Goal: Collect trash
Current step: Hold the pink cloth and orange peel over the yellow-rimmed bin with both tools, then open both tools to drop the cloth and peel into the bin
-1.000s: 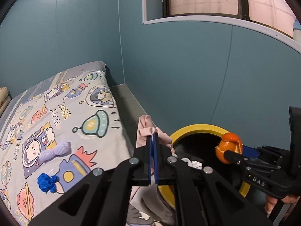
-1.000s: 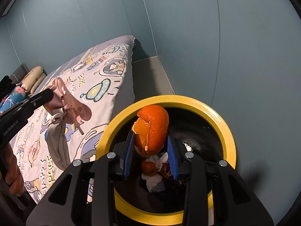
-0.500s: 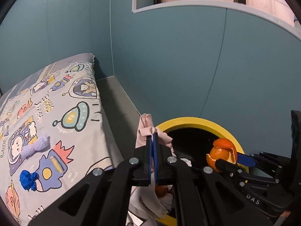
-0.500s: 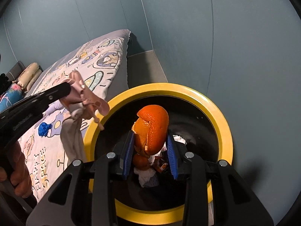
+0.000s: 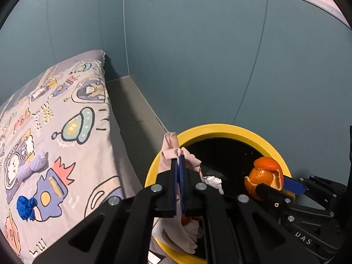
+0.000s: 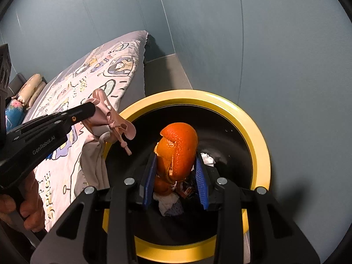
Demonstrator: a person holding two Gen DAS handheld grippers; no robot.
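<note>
1. Leftward of the yellow-rimmed bin (image 5: 222,129), a blue wad (image 5: 26,206) and a lilac twist (image 5: 30,168) lie on the bedspread (image 5: 72,149), seemingly uncollected.
2. At the bin's left rim, the left gripper (image 5: 178,165) has its jaws pinched flat on a pink cloth (image 6: 105,118), half over the opening, likely for dropping.
3. Over the bin's middle, the right gripper (image 6: 176,171) clamps an orange peel (image 6: 179,147) between moderately parted jaws, above rubbish (image 6: 169,200) inside.
</note>
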